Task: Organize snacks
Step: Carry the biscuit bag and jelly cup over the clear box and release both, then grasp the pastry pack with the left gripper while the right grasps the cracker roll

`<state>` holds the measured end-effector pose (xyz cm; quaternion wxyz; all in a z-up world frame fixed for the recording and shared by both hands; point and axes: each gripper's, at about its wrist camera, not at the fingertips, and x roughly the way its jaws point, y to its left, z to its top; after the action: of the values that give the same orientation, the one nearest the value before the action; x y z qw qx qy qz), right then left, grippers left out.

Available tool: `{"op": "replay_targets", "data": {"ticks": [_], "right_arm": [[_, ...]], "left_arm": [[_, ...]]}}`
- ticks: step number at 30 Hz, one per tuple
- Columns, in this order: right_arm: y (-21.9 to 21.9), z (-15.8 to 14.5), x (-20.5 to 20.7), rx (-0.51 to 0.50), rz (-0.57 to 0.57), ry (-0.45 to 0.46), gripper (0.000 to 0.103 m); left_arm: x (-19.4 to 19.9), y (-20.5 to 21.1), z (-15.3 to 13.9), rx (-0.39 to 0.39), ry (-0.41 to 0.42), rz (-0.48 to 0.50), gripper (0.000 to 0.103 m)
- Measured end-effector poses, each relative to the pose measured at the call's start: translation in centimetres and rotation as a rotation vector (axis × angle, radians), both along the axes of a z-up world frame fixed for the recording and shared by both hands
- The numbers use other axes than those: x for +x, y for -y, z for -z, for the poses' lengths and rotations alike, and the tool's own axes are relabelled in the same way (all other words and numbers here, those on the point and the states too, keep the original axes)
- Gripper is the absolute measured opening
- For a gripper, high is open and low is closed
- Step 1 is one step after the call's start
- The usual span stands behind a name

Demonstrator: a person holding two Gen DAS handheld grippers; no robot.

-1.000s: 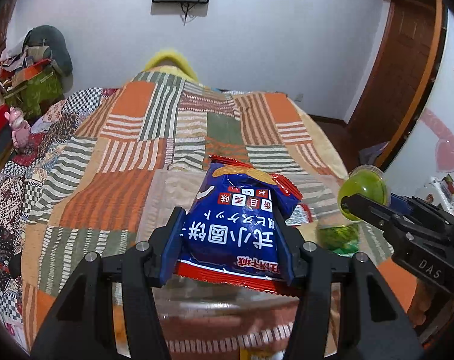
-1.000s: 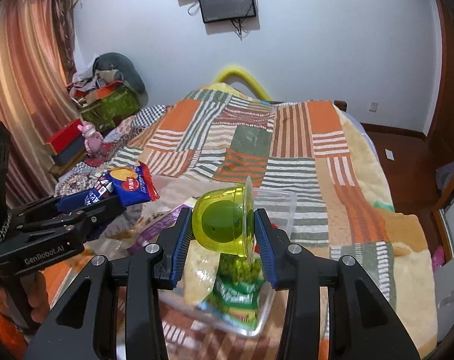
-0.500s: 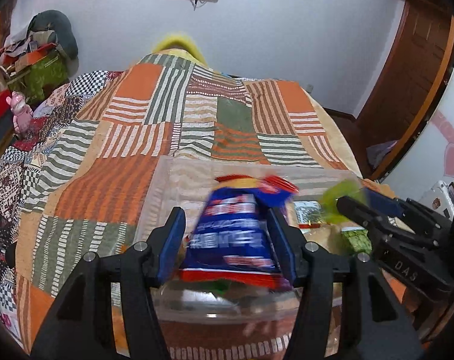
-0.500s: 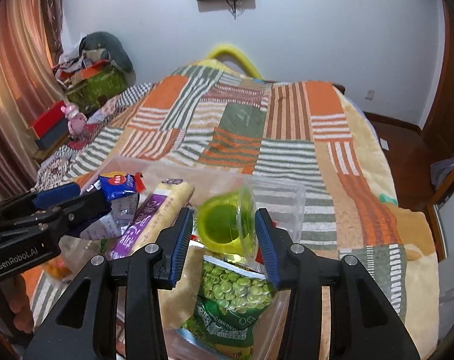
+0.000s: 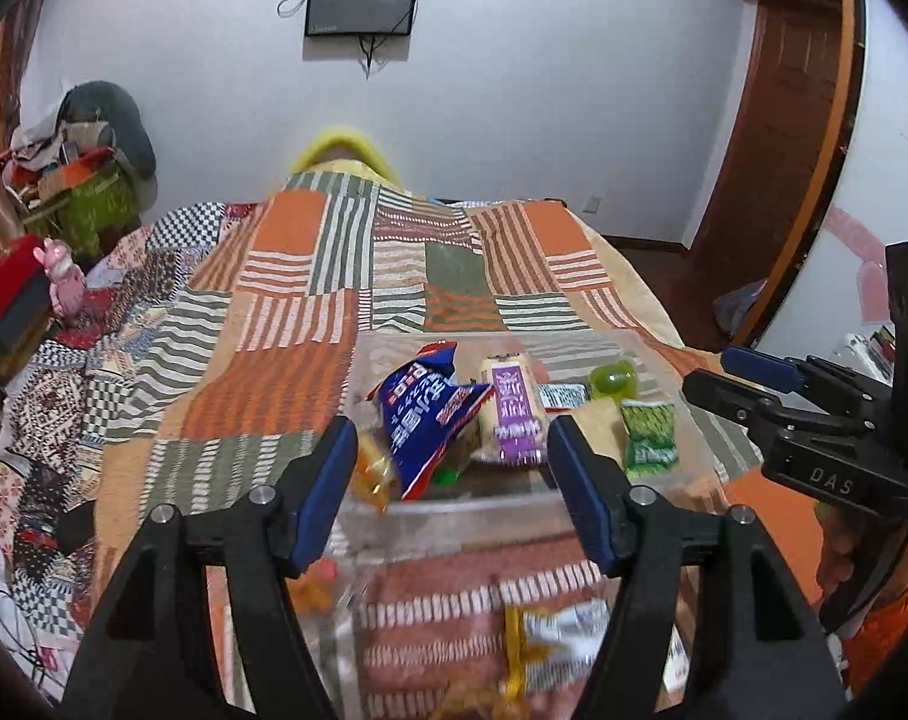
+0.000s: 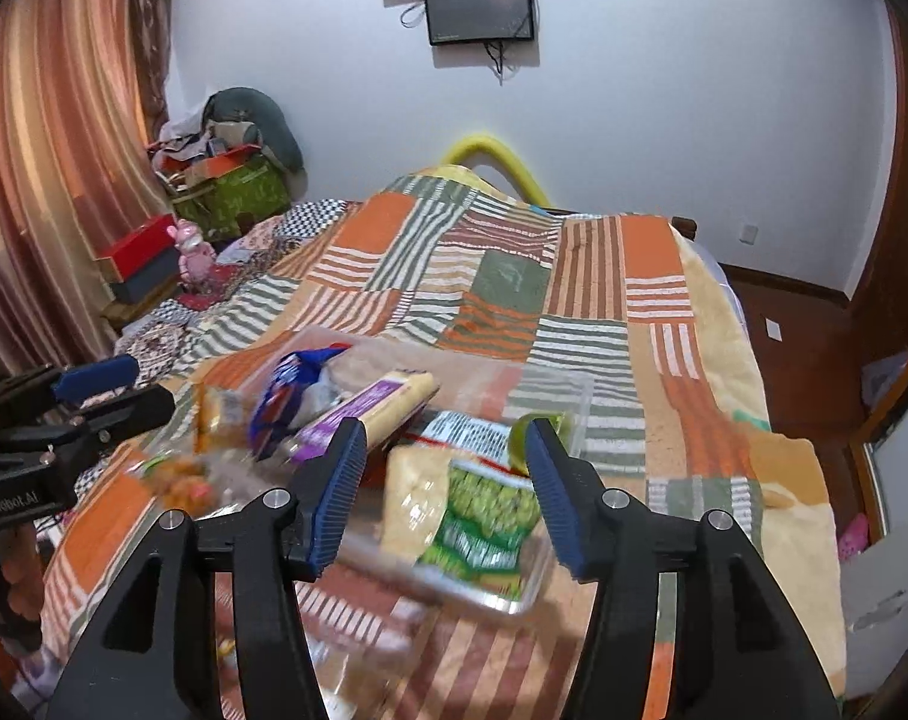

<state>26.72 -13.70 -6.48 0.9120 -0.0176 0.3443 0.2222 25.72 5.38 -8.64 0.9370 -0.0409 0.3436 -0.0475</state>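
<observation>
A clear plastic rectangular tray [image 5: 646,342] is seen at the centre of both views, resting on an orange, green and white striped patchwork blanket [image 5: 309,276]. Inside it lie a blue crinkled snack bag [image 5: 423,420], a purple-labelled pale bar [image 5: 514,414], a green pea packet [image 5: 649,432] and a small green jelly cup [image 5: 616,378]. The left gripper [image 5: 450,474] and the right gripper [image 6: 447,480] are held apart, nothing gripped; their jaws have just been opening.
</observation>
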Motion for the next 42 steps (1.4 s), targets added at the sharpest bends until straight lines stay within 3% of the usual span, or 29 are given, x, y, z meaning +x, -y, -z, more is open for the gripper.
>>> {"op": "replay_targets", "data": {"ticks": [9, 21, 26, 31, 35, 39, 42], "right_arm": [[0.3, 1.8, -4.6, 0.001, -0.030, -0.062, 0.056], [-2.0, 8.2, -7.8, -0.032, -0.098, -0.247, 0.059], [-2.3, 9.5, -8.2, -0.058, -0.106, -0.259, 0.059], [-1.7, 10.0, -7.8, -0.067, -0.099, -0.277, 0.039], [-0.7, 10.4, -7.6, -0.055, -0.077, -0.282, 0.036], [-0.3, 10.2, -7.9, -0.044, -0.072, -0.273, 0.036], [-0.2, 10.1, -8.1, -0.039, -0.068, -0.267, 0.036]], "left_arm": [[-5.3, -0.8, 1.0, 0.016, -0.035, -0.005, 0.068], [-9.3, -0.6, 7.5, 0.025, -0.192, -0.002, 0.068], [-9.6, 0.5, 10.0, 0.014, -0.252, 0.029, 0.068], [-9.1, 0.8, 11.7, 0.001, -0.294, 0.032, 0.068], [-8.4, 0.5, 12.9, -0.026, -0.318, 0.012, 0.067], [-8.0, -0.1, 13.6, -0.084, -0.339, 0.008, 0.055], [-8.2, -0.3, 13.4, -0.079, -0.327, 0.007, 0.045]]}}
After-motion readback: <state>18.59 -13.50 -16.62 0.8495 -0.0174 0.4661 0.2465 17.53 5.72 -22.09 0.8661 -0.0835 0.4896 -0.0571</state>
